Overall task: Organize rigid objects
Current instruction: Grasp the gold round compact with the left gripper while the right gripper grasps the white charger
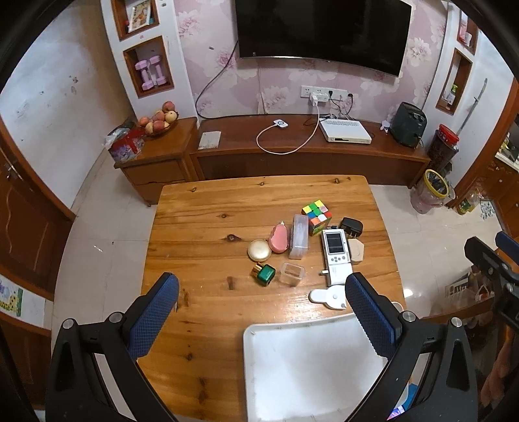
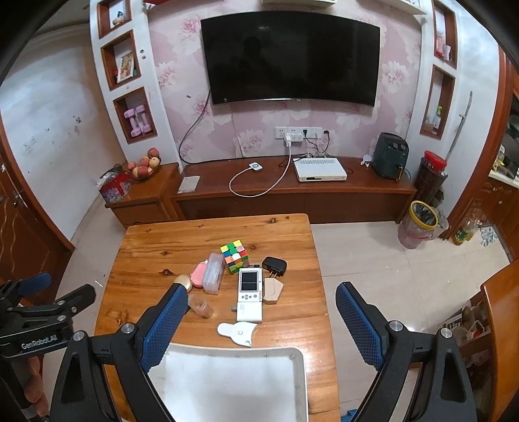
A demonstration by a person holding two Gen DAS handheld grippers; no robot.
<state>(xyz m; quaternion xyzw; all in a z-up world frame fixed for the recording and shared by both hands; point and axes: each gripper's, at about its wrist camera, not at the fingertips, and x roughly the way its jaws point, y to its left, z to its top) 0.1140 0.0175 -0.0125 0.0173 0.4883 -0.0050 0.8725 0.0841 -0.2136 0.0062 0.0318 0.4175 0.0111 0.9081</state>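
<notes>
Both grippers are hovering over the wooden surface [image 1: 201,220], jaws wide open and gripping nothing.
The empty white plastic tray [image 1: 311,373] is sitting at the near edge, small clutter lying beyond it.

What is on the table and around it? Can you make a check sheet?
Surface: wooden table, bare at the left.
Job's things: puzzle cube, white handheld device, black plug adapter, gold compact, green jar; white tray holds nothing.
Clutter: nothing seen.
Grippers: left gripper and right gripper open, hovering.
Cables: white charging cable on the TV cabinet.
Surroundings: TV, fruit bowl.
</notes>
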